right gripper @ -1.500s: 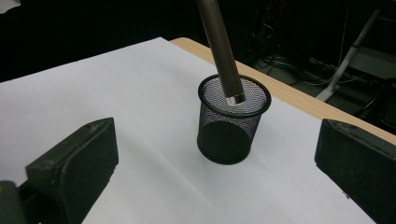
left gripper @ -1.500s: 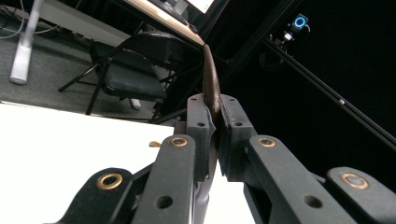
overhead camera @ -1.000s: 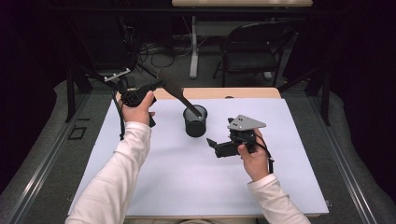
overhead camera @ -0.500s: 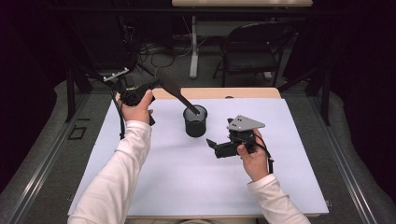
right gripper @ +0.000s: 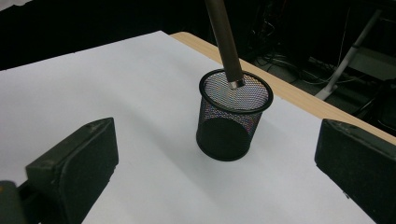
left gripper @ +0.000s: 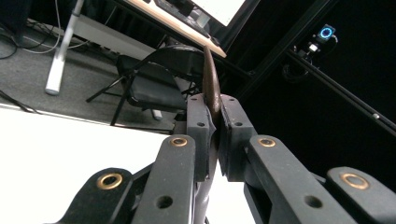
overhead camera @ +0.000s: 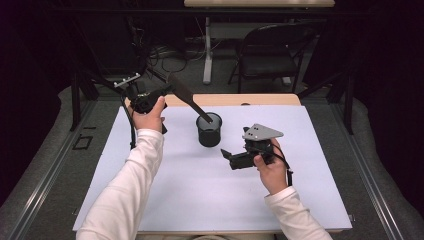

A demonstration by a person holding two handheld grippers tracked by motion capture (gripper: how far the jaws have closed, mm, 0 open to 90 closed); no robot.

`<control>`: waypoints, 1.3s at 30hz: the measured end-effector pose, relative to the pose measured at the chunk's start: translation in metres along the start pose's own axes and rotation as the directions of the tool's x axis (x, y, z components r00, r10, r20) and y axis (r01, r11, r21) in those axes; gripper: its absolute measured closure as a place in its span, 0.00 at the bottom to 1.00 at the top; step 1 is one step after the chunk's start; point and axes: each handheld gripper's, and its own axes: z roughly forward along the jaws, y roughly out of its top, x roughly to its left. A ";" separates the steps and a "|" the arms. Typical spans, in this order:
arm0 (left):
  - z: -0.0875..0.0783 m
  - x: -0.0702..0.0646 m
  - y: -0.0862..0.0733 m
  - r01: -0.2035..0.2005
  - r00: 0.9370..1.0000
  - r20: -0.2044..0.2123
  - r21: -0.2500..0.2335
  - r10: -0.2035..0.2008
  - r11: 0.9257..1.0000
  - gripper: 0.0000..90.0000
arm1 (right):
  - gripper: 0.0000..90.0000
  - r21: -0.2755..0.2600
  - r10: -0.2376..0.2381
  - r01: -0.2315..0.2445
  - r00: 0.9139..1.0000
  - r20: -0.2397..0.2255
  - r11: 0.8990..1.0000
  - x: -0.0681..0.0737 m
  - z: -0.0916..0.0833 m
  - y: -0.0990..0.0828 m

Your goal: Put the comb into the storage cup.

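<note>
The dark spatula point(overhead camera: 189, 99) hangs on a slant over the far middle of the table point(overhead camera: 150, 200), its handle end dipped inside the rim of the black mesh pen cup point(overhead camera: 209, 130), its flat blade end up at the far left; the cup stands upright on the white table cover, towards the far edge; the left hand-held gripper point(overhead camera: 167, 91) is clamped tight on the blade end, jaws pinched on the thin edge in the left gripper view point(left gripper: 211, 88); the right hand-held gripper point(overhead camera: 227, 156) sits near and just right of the cup, jaws spread wide with nothing between them, pointing at the cup; beyond the table, a black folding chair point(overhead camera: 270, 55) on grey floor.
</note>
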 end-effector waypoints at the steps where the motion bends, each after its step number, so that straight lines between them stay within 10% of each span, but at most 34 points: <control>1: 0.001 0.000 0.000 0.001 1.000 -0.003 -0.002 -0.001 1.000 0.94 | 0.00 0.000 0.000 0.000 1.000 0.001 1.000 0.000 0.000 0.000; 39: 0.027 -0.001 -0.018 -0.014 0.999 -0.033 0.063 0.017 0.998 0.94 | 0.00 -0.005 0.005 -0.005 1.000 -0.003 1.000 -0.002 0.000 0.000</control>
